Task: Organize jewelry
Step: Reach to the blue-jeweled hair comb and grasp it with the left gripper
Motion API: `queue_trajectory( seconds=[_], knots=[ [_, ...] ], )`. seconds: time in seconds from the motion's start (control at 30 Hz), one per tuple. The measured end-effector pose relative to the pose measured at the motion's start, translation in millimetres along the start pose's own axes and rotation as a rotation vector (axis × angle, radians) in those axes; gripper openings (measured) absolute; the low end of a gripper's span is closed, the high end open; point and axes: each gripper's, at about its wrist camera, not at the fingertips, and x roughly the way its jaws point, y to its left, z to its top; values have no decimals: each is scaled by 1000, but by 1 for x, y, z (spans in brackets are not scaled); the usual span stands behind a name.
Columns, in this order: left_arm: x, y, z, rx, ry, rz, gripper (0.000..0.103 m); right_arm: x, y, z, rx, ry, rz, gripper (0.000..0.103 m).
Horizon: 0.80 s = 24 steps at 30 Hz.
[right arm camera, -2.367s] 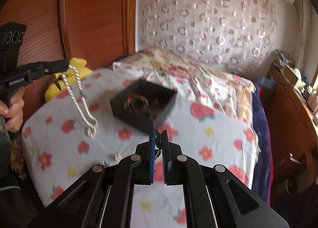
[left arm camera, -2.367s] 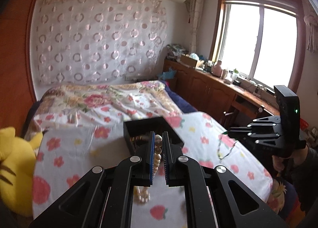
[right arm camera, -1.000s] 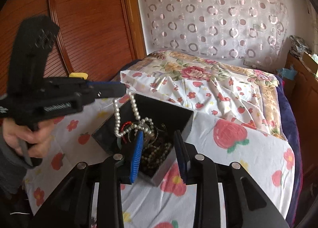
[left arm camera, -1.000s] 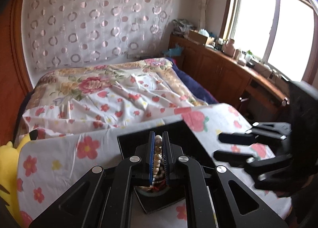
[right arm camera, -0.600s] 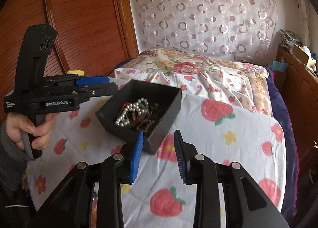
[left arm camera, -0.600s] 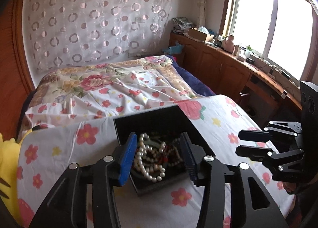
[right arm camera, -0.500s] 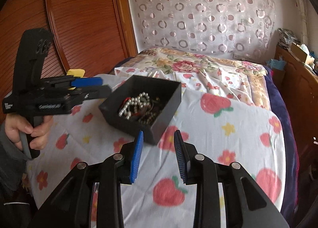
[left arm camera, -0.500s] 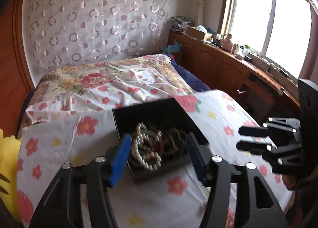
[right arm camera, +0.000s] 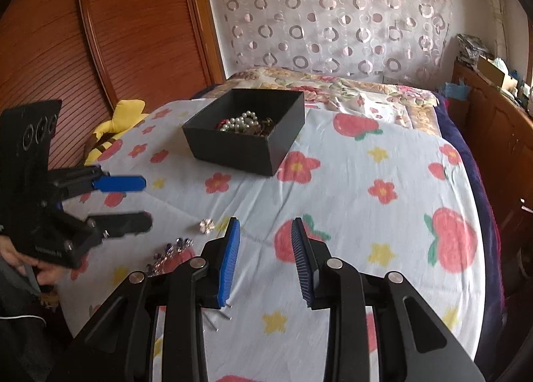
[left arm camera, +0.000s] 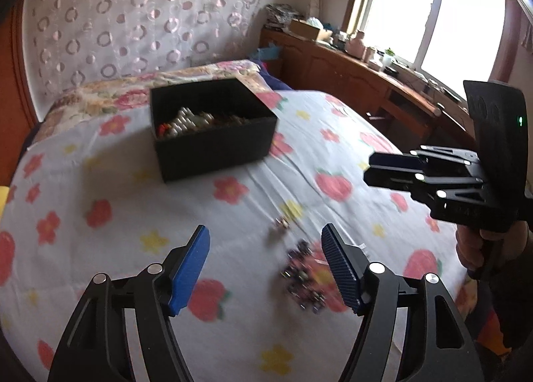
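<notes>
A black open box (left arm camera: 213, 135) (right arm camera: 246, 145) sits on the floral cloth and holds a white pearl necklace (right arm camera: 241, 123) (left arm camera: 186, 120) with other beads. My left gripper (left arm camera: 266, 265) (right arm camera: 133, 202) is open and empty, low over the cloth near a purple beaded piece (left arm camera: 301, 277) (right arm camera: 171, 253) and a small silver flower ornament (right arm camera: 207, 225) (left arm camera: 279, 225). My right gripper (right arm camera: 265, 262) (left arm camera: 369, 167) is open and empty, to the right of those pieces and in front of the box.
A yellow plush toy (right arm camera: 113, 128) lies at the cloth's left edge beside the wooden headboard (right arm camera: 100, 32). Two thin pins (right arm camera: 220, 318) lie under my right gripper. A wooden cabinet (left arm camera: 349, 72) runs along the window side. The quilted bed (right arm camera: 333, 88) lies behind the box.
My left gripper dropped the pearl necklace into the box, opened, and pulled back toward the near pieces. My right gripper opened, empty, and backed away from the box.
</notes>
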Motion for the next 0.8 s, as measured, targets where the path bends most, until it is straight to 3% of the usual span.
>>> queue_trajectory(
  seconds=[0.2,0.27,0.33,0.63,0.8],
  knots=[
    [11,-18,-20,21,55,-37,54,-5,8,-8,-1,-2,10,35],
    [19,-18,-23,5,74,-34,35,-5,7,-9,3,-3,15,35],
    [24,-17,-23,-6,84,-39,25,-6,8,-10,4,-5,16,35],
    [34,-21,-18,16,131,-36,24,-3,12,-12,1,0,23,35],
    [29,-19,-20,38,124,-30,18,4,18,-5,-21,11,39,35]
  ],
)
